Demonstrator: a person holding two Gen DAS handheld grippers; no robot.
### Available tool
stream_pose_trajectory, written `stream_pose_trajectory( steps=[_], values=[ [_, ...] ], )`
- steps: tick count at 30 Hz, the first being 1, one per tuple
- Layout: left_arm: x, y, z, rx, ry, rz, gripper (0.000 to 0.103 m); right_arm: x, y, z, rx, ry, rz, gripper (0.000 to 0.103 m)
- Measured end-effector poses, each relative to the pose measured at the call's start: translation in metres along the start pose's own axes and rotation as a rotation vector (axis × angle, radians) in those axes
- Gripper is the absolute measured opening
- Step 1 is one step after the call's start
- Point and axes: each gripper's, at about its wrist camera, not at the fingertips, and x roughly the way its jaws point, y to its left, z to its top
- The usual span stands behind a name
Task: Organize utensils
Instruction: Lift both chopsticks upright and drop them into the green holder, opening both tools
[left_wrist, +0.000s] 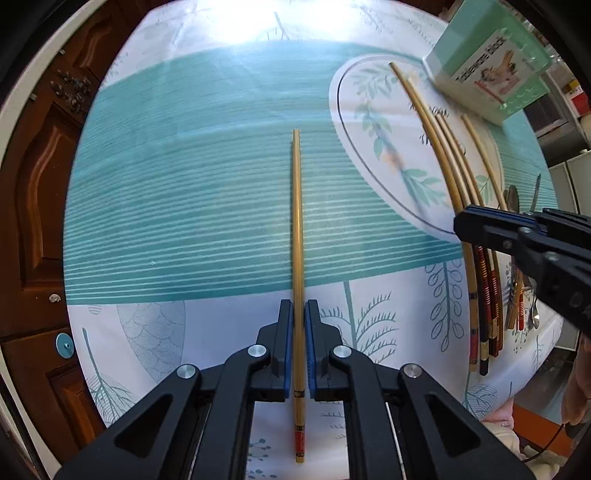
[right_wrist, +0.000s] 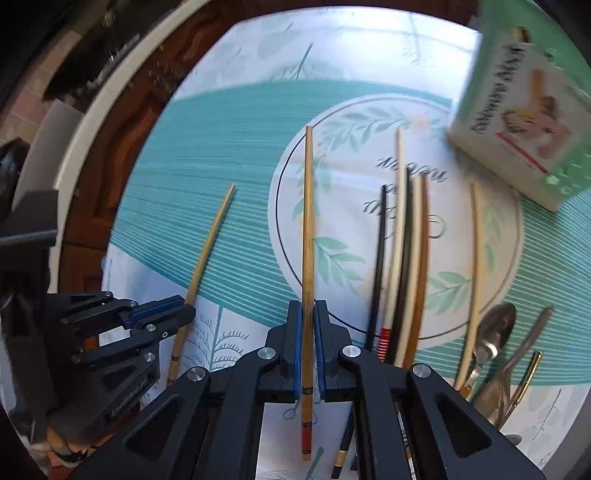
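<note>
A white tablecloth with teal stripes and printed leaves is covering the table, and bright light is glaring off its far edge. A carved reddish-brown wooden door is standing past the table's left edge, and pale cabinets are showing beyond its right edge.

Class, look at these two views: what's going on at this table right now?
A person is sorting chopsticks with two handheld grippers. The left gripper is shut on one bamboo chopstick, the right gripper on another. More chopsticks and spoons lie loose on the tablecloth, near a green box.
</note>
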Motion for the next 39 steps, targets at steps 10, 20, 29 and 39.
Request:
stream_pose_trajectory(
  steps=[10,20,29,39],
  values=[
    [-0.060,-0.031,-0.026,0.021,-0.370,-0.042,0.004,-0.068,-0.024,-0.062,0.007,-0.378,0.143,0.006],
    [-0.128,-0.050,-0.011,0.044,-0.637,-0.070,0.004,-0.124,-0.070,-0.106,0.047,-0.599,0.119,0.006],
    [-0.184,-0.090,0.050,0.113,-0.797,-0.117,0.004,-0.191,-0.095,-0.064,0.066,-0.785,0.058,0.006],
    [-0.227,-0.135,0.139,0.087,-1.032,-0.194,0.004,-0.253,-0.134,0.011,0.127,-1.000,-0.030,0.006]
  ],
)
